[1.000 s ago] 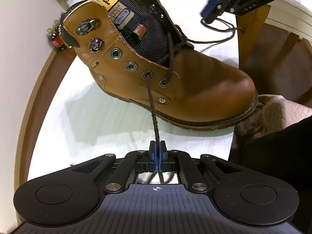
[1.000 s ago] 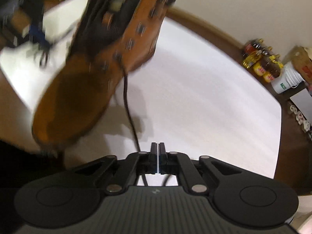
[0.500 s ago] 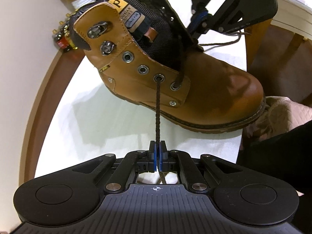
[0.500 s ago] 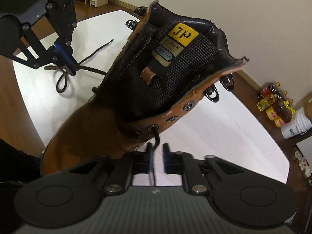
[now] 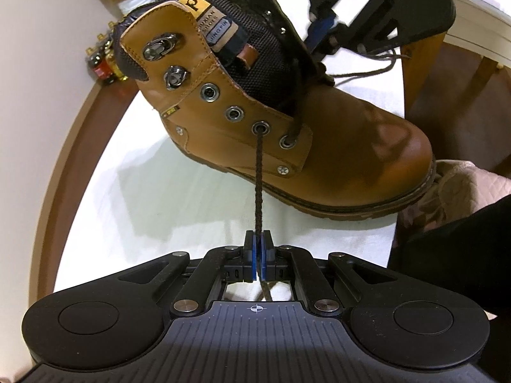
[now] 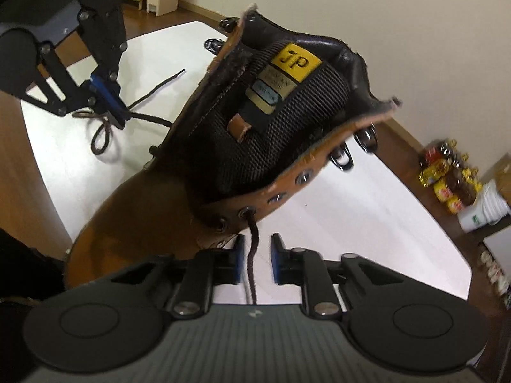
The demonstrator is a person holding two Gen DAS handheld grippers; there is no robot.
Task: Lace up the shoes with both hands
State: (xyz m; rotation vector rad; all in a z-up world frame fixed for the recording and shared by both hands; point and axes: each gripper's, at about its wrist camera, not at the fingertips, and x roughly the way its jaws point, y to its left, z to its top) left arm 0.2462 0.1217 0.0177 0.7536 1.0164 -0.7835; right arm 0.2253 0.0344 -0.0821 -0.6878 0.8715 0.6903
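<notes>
A tan leather boot [image 5: 335, 146] lies tilted on the white table [image 5: 153, 198]. A dark brown lace [image 5: 258, 185] runs taut from its second eyelet down to my left gripper [image 5: 258, 239], which is shut on it. My right gripper [image 5: 322, 32] is behind the boot's tongue in that view. In the right wrist view the boot [image 6: 127, 223] fills the middle, and the other lace strand [image 6: 252, 255] hangs from an eyelet between the pads of my right gripper [image 6: 257, 245]. Its jaws are closing, with the pads apart and not pressing the lace. My left gripper [image 6: 108, 102] is at the upper left.
A loose lace end [image 6: 159, 86] lies on the table [image 6: 351, 217] near the left gripper. Bottles [image 6: 447, 178] and a white tub [image 6: 485, 204] stand on the floor by the wall. A quilted cloth [image 5: 463, 185] and a person's dark sleeve [image 5: 463, 255] are at the table's right edge.
The right gripper swung in close to the boot's eyelet row, and its pads went from shut to apart around the lace. The left gripper stayed shut on its taut strand.
</notes>
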